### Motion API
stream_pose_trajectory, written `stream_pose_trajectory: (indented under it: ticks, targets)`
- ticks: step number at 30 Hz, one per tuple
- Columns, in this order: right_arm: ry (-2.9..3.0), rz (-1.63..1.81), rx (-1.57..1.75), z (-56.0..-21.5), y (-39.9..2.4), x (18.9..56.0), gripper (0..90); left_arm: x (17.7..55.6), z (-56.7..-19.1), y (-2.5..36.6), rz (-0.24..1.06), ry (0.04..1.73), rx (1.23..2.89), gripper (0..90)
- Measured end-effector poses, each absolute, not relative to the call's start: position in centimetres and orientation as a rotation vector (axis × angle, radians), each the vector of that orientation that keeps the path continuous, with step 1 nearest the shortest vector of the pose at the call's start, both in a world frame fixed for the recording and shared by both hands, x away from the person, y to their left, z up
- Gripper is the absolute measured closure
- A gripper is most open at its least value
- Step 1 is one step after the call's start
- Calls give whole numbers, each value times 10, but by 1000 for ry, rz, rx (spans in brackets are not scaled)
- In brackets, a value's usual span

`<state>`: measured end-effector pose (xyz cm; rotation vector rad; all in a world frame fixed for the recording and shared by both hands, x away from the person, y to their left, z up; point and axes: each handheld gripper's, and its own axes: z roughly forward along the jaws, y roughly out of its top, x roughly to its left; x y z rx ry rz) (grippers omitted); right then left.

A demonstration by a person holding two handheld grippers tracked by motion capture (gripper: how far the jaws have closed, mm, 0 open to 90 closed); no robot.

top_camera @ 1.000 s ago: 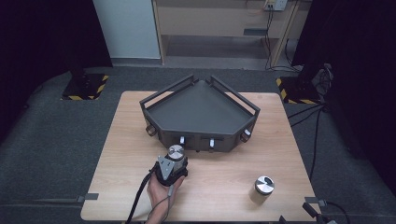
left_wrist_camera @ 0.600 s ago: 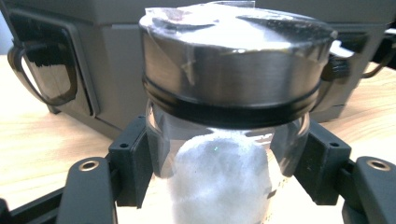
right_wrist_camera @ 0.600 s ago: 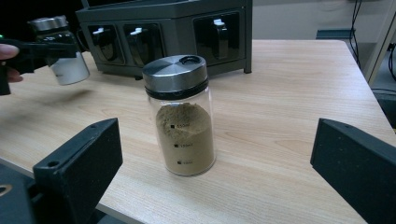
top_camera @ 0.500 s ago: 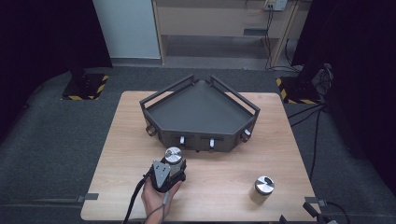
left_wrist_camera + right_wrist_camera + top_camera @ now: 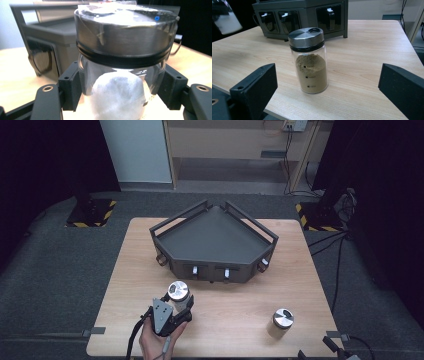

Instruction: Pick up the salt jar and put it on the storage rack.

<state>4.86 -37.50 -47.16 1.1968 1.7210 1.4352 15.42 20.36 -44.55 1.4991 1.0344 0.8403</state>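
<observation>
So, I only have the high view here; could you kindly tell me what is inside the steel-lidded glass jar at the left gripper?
Observer: The left gripper view shows white powder in that steel-lidded glass jar, with the left gripper clamped on its glass sides.
Operator: Thank you. And the second steel-lidded jar, near the table's right corner?
Observer: The right gripper view shows tan-brown powder in it.
Operator: Is the right gripper holding it?
Observer: No, the right gripper is open, its black jaws standing apart from the glass on either side.
</observation>
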Motion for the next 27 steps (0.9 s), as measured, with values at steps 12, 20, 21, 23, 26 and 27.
stream_pose_trajectory:
  ticks: [12, 20, 21, 23, 26, 27]
  targets:
    - [1719, 1437, 1195, -472, -375, 49, 25, 146, -416, 202, 892, 969, 1446, 303]
    - [1712, 1435, 1206, -472, -376, 49, 25, 151, -399, 204, 911, 951, 1403, 303]
    - [1712, 1434, 1207, -472, -376, 49, 25, 153, -396, 204, 922, 941, 1404, 303]
    - [1713, 1433, 1208, -472, -376, 50, 25, 157, -388, 203, 924, 935, 1400, 303]
    - [1715, 1433, 1206, -472, -375, 50, 25, 164, -377, 200, 935, 920, 1383, 303]
    - [1716, 1433, 1205, -472, -375, 50, 25, 167, -374, 198, 945, 912, 1378, 303]
